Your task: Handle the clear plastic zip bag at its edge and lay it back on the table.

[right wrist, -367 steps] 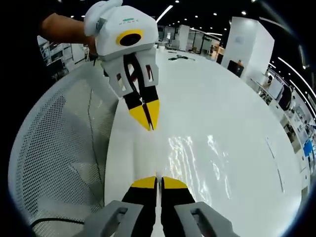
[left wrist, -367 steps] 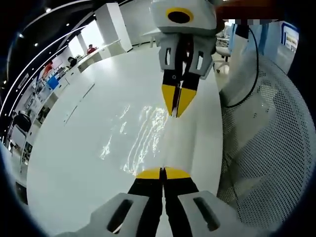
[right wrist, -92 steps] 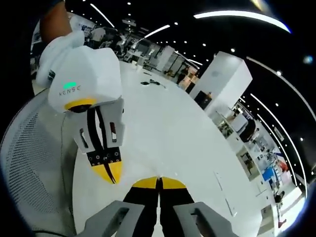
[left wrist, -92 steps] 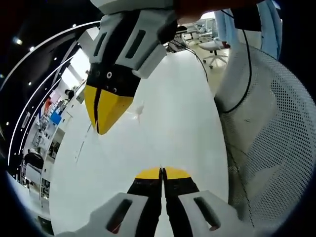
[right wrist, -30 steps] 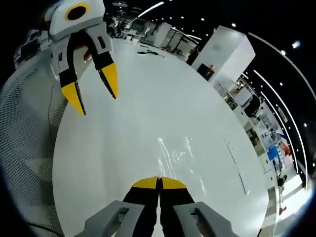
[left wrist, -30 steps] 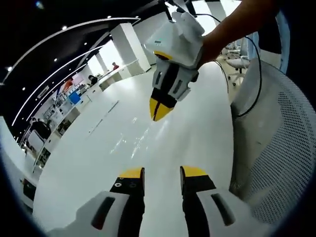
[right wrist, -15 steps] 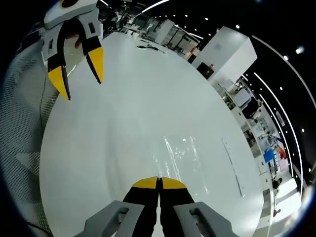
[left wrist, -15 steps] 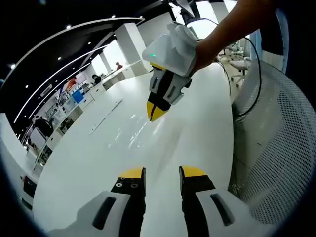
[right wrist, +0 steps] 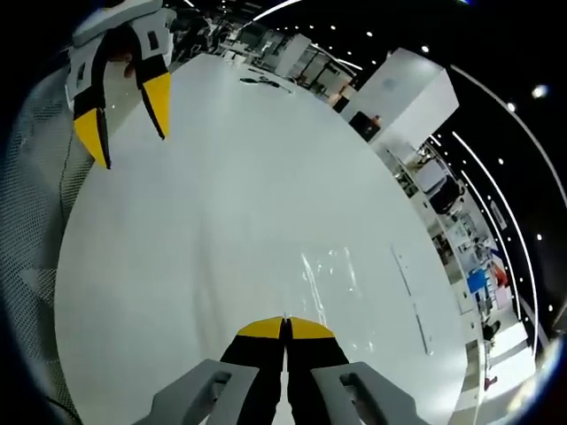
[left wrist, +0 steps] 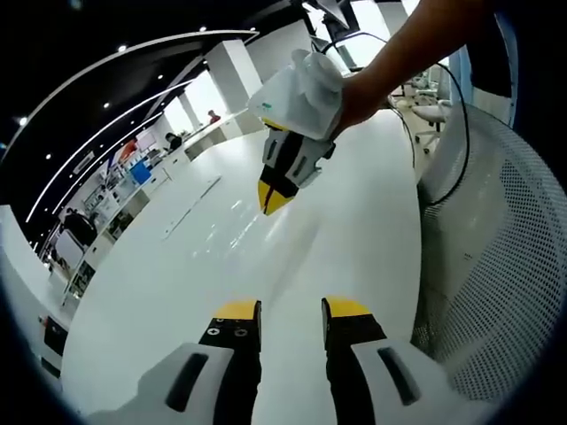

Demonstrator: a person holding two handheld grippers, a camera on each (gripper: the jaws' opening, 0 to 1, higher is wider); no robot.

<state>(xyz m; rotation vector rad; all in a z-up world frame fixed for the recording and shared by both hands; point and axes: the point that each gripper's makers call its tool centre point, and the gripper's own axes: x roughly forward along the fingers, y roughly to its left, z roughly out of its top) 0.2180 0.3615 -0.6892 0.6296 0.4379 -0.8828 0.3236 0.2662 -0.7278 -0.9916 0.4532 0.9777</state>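
Releasing its hold, the left claw (left wrist: 290, 309) now stands with yellow-tipped jaws apart and empty, where seconds ago it was pinched shut. The right claw (right wrist: 283, 326) stays closed on an edge of the clear, crinkled plastic zip bag (right wrist: 330, 268), which glints low over the glossy white oval bench (right wrist: 239, 159); whether it lies fully flat cannot be told. With one grip let go, the laying-down looks nearly done. A white perforated mesh chair back (left wrist: 496, 266) stands beside the bench, in a large open office of white pillars and ceiling spotlights.
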